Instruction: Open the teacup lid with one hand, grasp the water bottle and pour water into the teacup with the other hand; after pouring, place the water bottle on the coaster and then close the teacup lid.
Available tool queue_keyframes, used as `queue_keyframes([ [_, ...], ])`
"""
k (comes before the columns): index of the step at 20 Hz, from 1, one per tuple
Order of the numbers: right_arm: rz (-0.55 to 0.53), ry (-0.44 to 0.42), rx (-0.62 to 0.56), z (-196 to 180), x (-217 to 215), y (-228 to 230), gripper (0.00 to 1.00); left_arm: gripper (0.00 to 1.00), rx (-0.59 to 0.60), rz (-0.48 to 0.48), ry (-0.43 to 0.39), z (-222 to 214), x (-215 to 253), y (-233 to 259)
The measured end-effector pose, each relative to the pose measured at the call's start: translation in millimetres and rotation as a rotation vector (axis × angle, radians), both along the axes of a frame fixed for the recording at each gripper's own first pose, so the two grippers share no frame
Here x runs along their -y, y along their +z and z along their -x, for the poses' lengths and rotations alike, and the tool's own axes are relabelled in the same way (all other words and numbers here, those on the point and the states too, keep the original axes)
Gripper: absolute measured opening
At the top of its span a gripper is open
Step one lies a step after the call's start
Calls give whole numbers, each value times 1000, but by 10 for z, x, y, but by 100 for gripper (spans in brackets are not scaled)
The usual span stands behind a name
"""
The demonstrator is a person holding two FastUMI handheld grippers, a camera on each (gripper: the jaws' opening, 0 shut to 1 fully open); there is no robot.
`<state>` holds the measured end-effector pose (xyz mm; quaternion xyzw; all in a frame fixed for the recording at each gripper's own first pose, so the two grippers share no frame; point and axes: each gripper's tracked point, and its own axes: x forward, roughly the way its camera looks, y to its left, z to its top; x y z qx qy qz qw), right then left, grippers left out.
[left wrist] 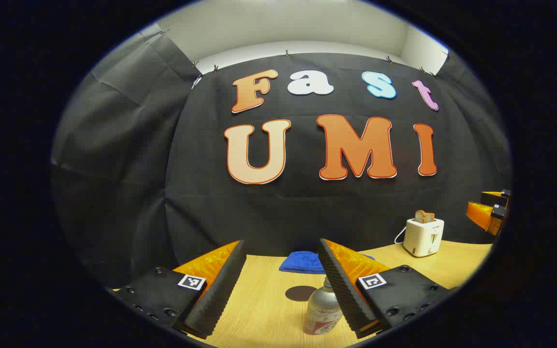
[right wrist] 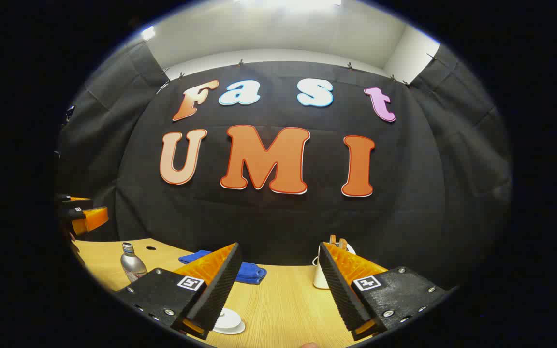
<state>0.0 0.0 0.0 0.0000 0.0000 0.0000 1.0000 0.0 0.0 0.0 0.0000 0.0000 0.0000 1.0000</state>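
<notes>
Holding both grippers spread wide, we hover the left gripper (left wrist: 281, 285) above the water bottle (left wrist: 323, 311), the right gripper (right wrist: 278, 287) above the teacup lid (right wrist: 227, 321).

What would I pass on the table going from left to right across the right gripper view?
The other gripper at the far left edge, then the water bottle, the blue cloth, and the toaster partly behind this gripper's finger.
</notes>
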Motion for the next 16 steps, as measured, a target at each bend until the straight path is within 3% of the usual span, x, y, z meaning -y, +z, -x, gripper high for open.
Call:
queue_keyframes([
  [9,20,10,-7,-244,-13,-105,96,100,13,-22,5,-298,47,24],
  [16,42,29,-15,-106,-2,-10,96,99,-13,19,23,-179,50,41],
])
